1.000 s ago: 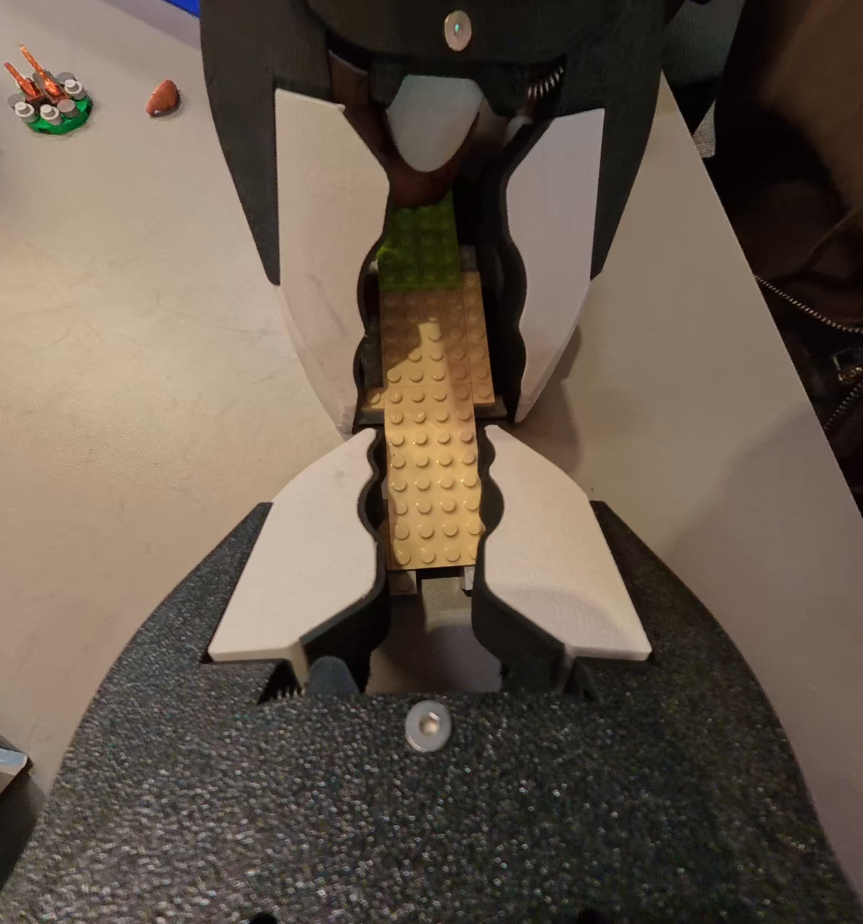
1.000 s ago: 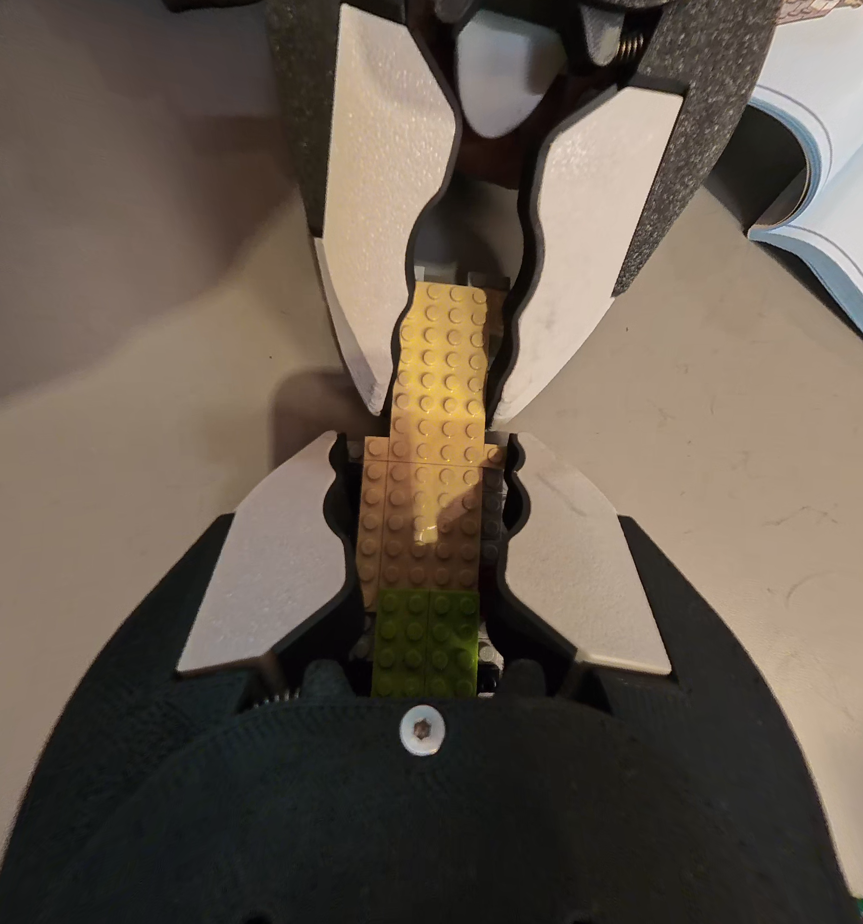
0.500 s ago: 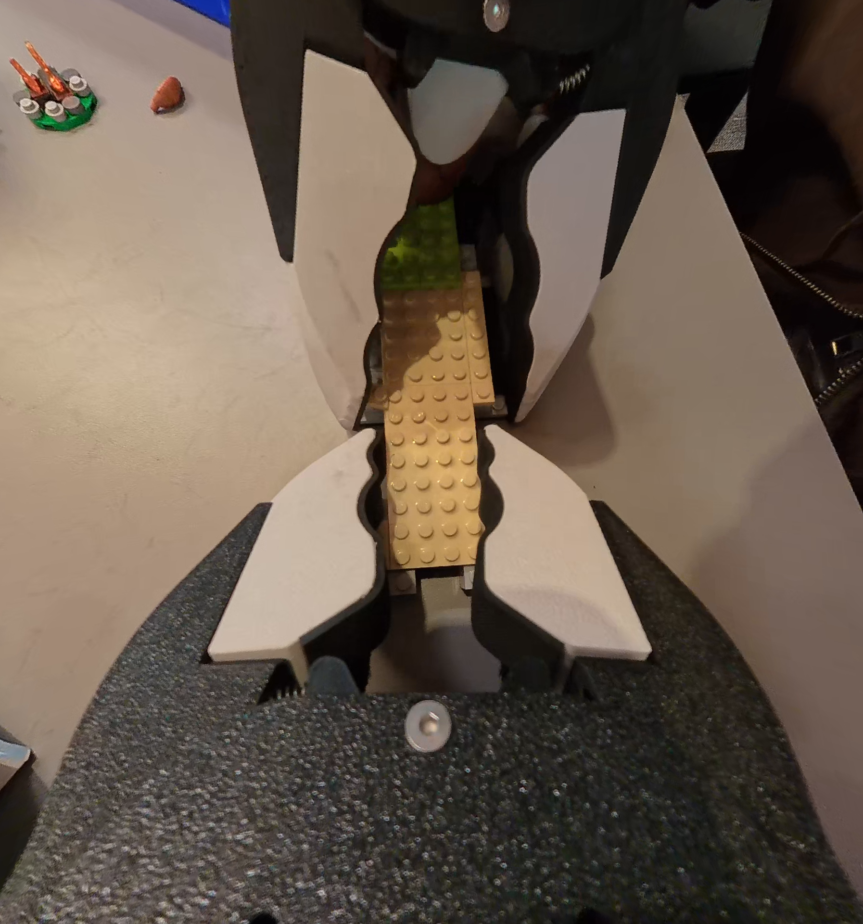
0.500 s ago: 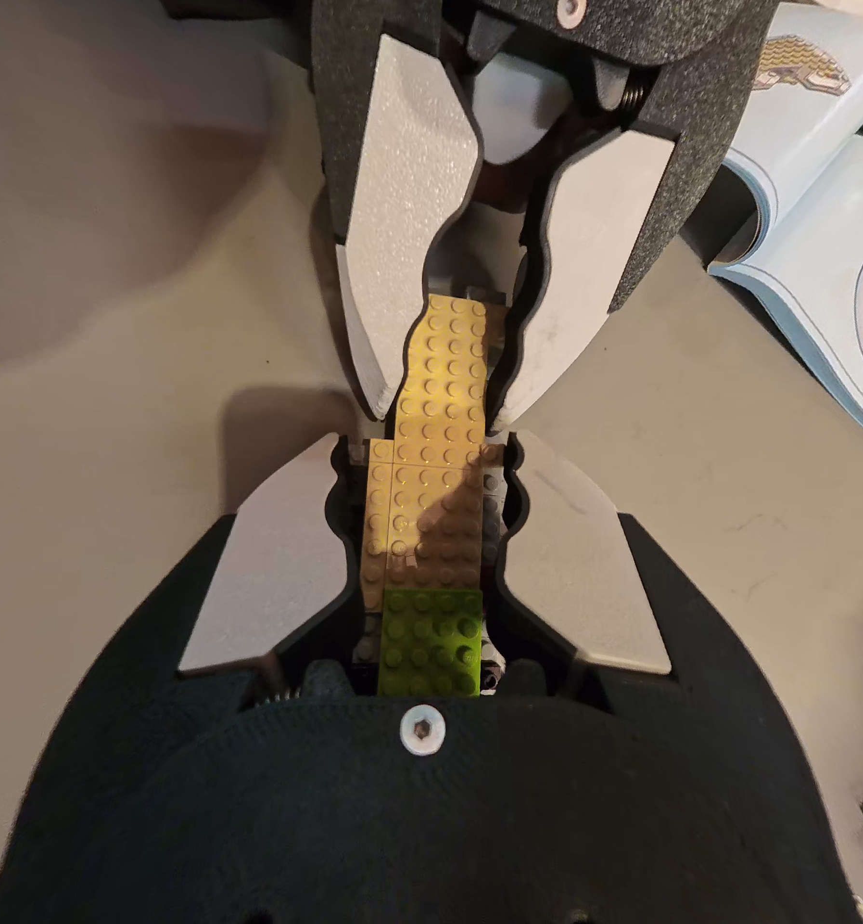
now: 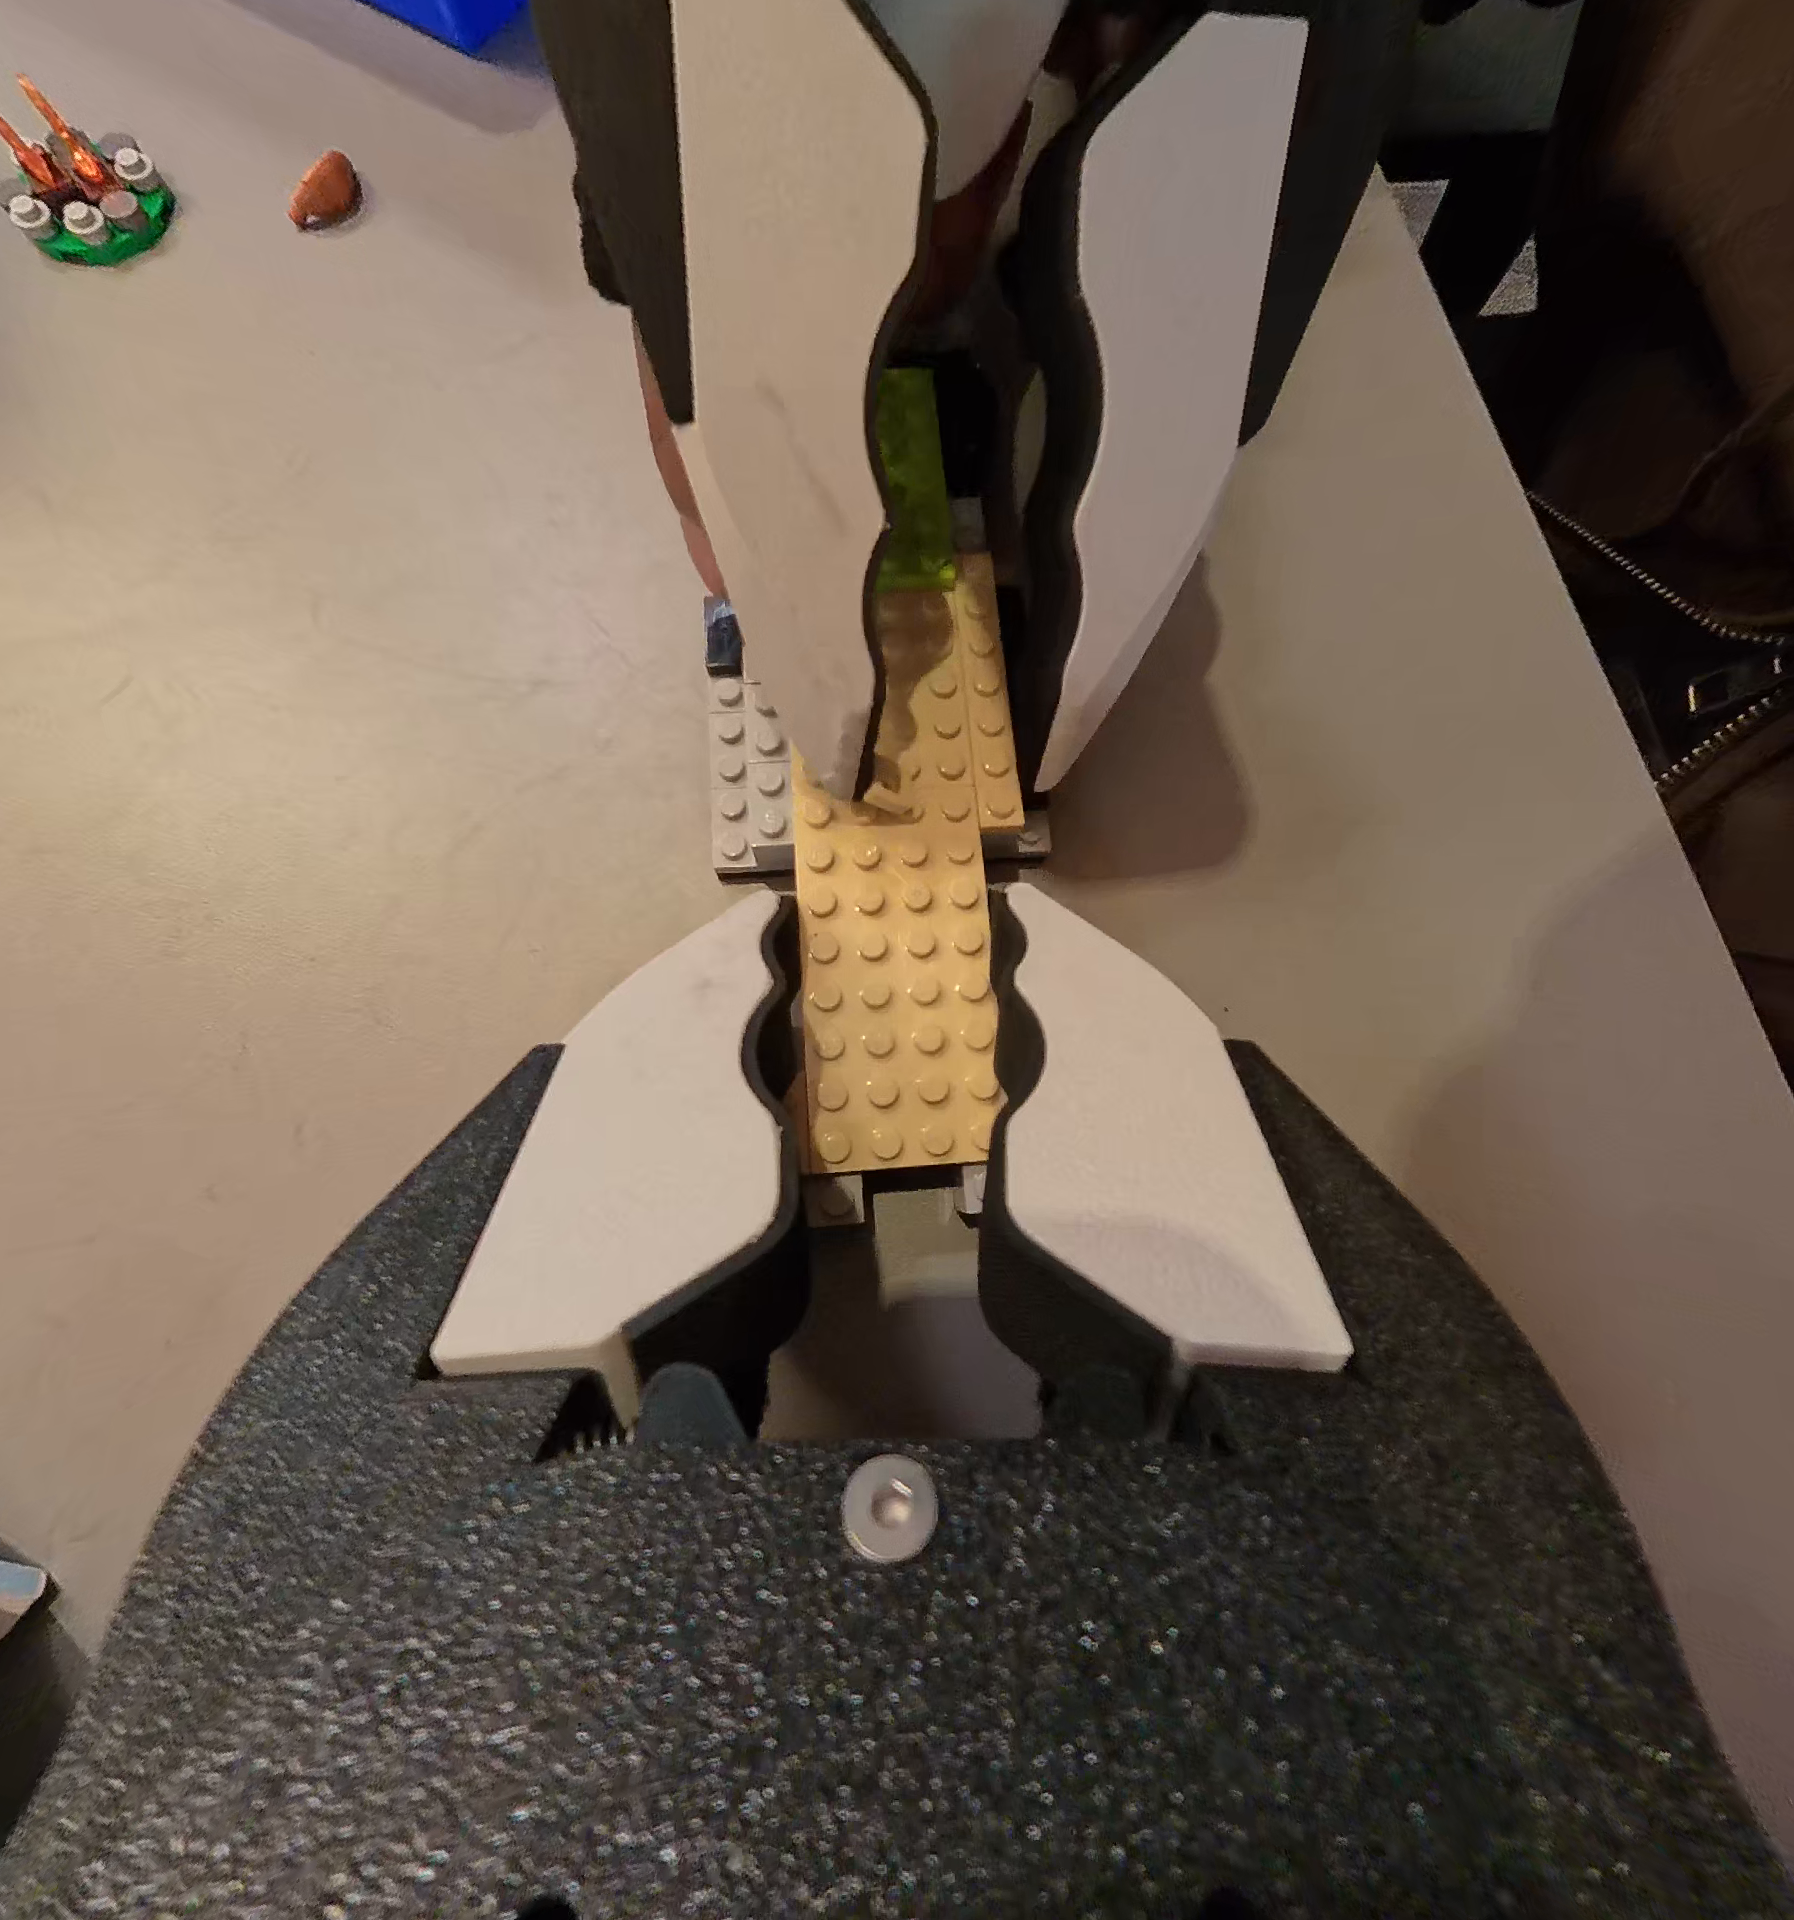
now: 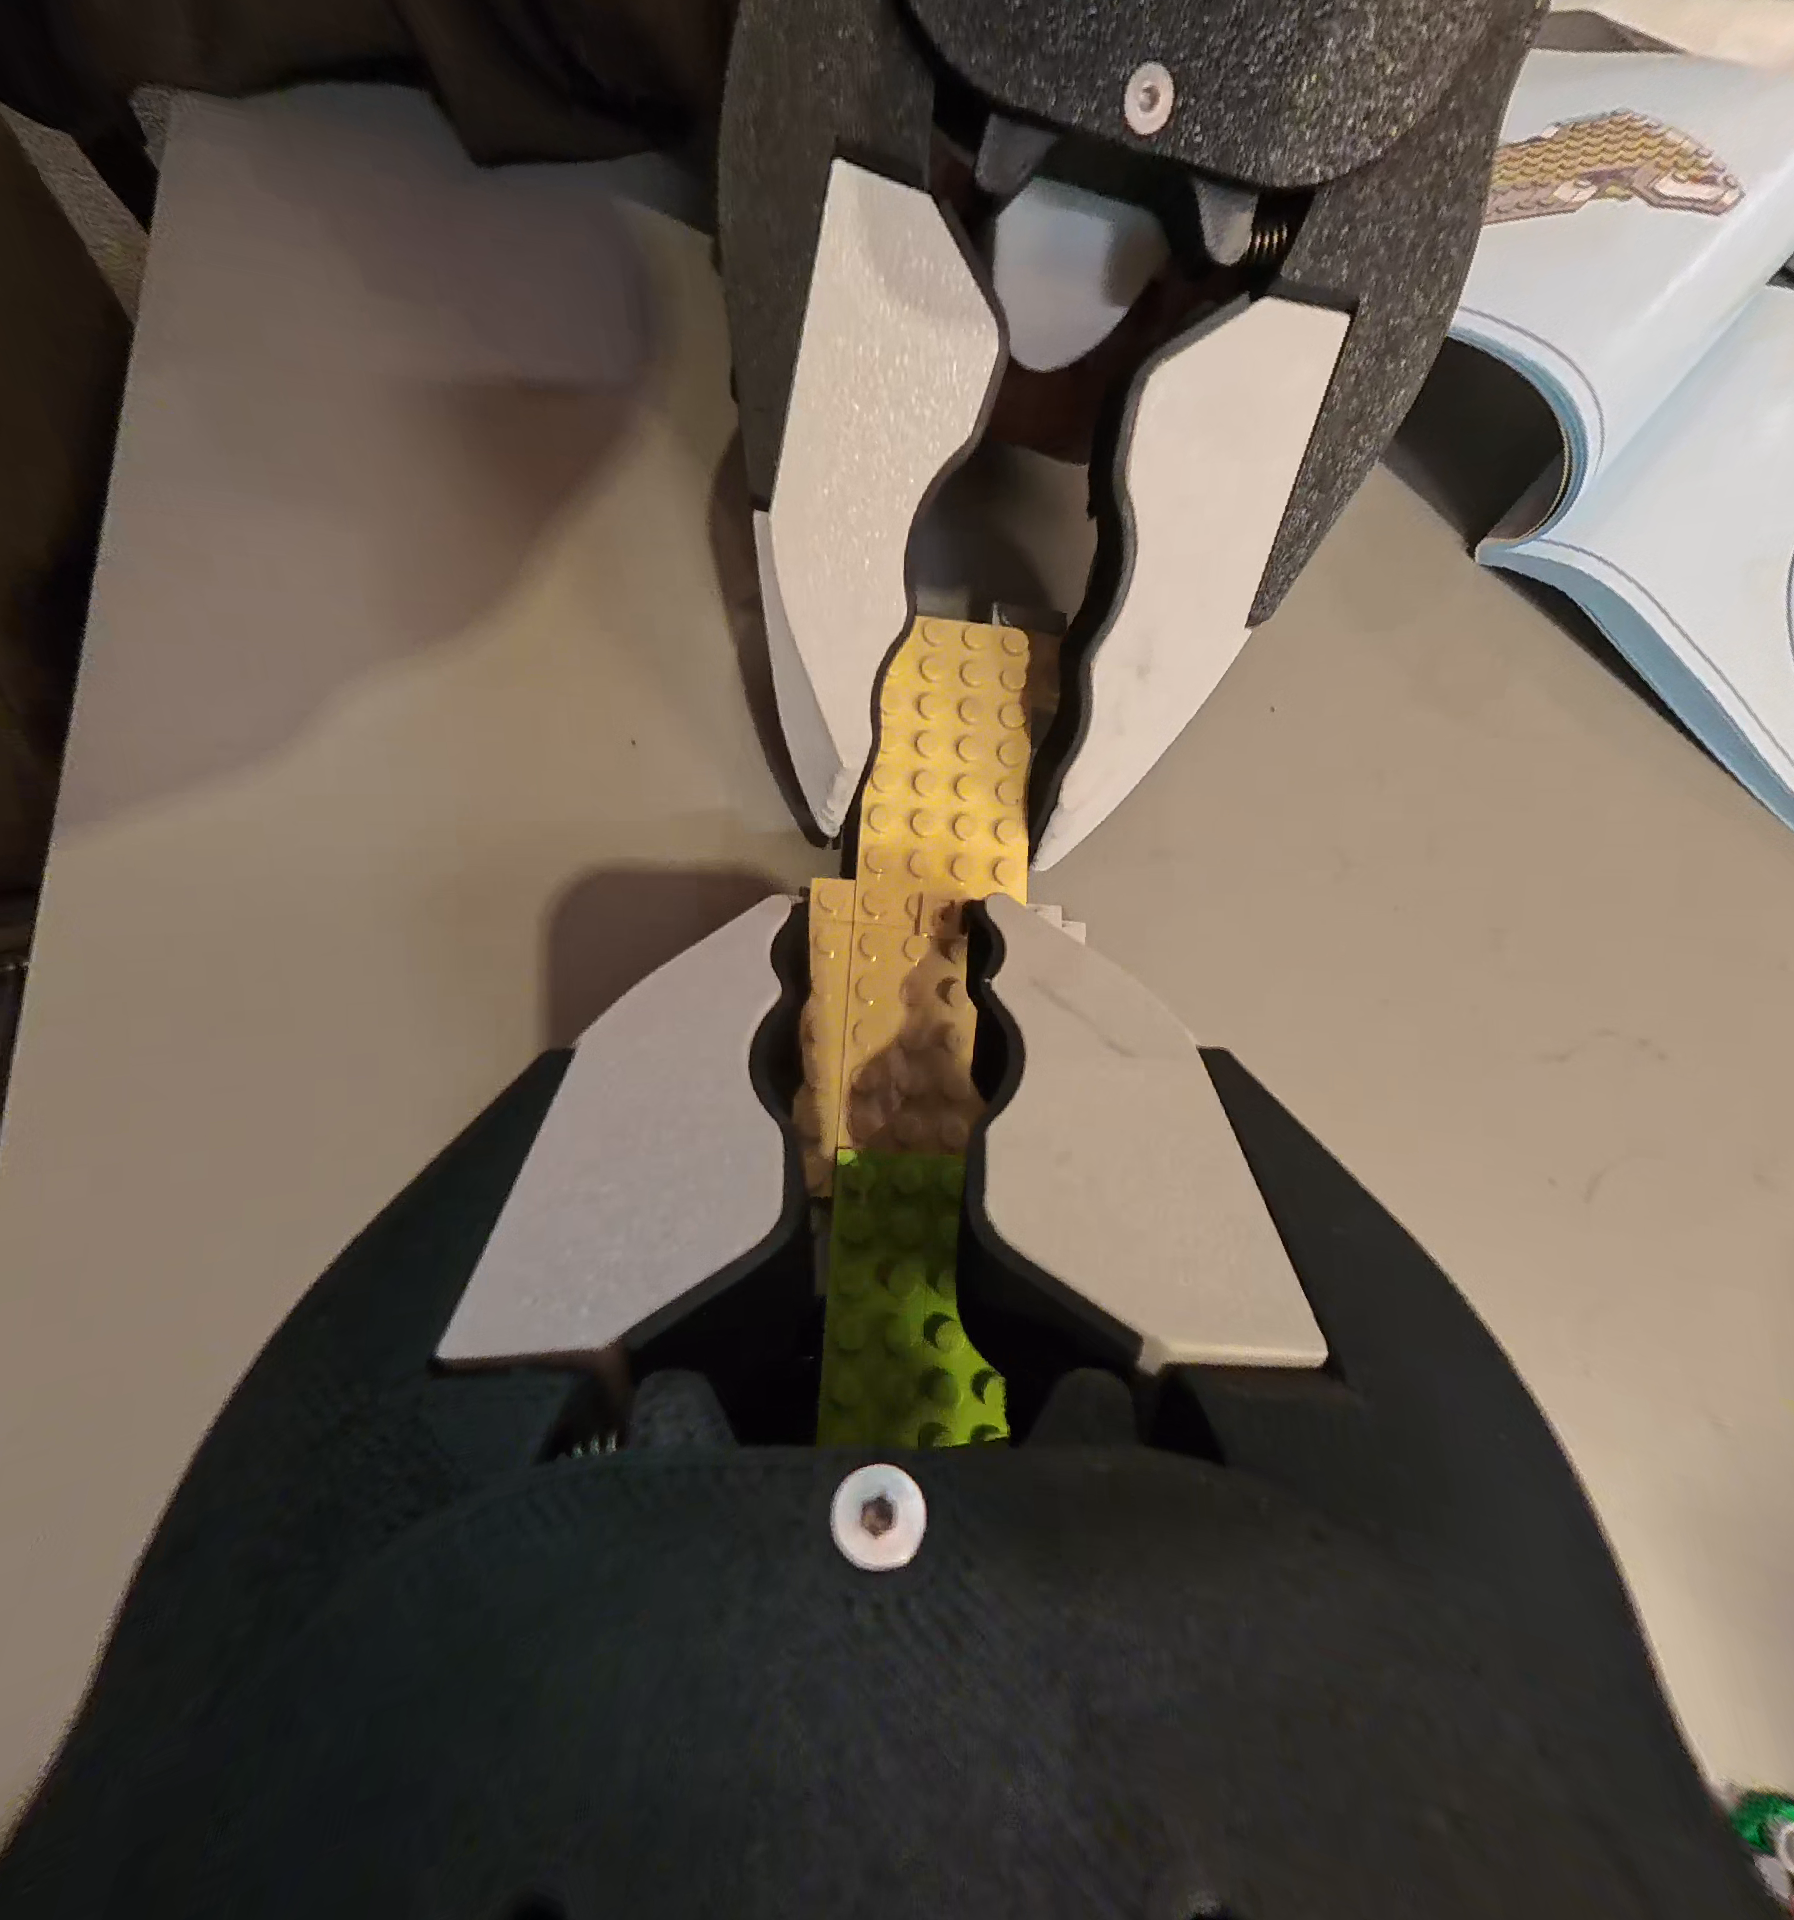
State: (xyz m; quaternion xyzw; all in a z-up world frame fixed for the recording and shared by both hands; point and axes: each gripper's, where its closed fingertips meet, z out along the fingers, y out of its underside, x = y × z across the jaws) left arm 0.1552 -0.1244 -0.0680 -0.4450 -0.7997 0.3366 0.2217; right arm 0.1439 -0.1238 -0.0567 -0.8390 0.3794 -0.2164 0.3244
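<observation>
left gripper (image 5: 898, 904): tan studded plate (image 5: 898, 1018) is clamped between its pads | right gripper (image 6: 888, 914): opposite end of plate pinched, green plate (image 6: 898, 1309) between the fingers

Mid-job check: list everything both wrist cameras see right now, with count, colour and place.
Studded brick build: one, tan with a green section and grey plates, on the table between both grippers.
Small round build: one, green base, grey studs, orange spikes; far left.
Small piece: one, brown, beside it.
Booklet: one, light blue, open, right view's upper right.
Left gripper: closed on the tan end.
Right gripper: closing around the build; contact unclear.
</observation>
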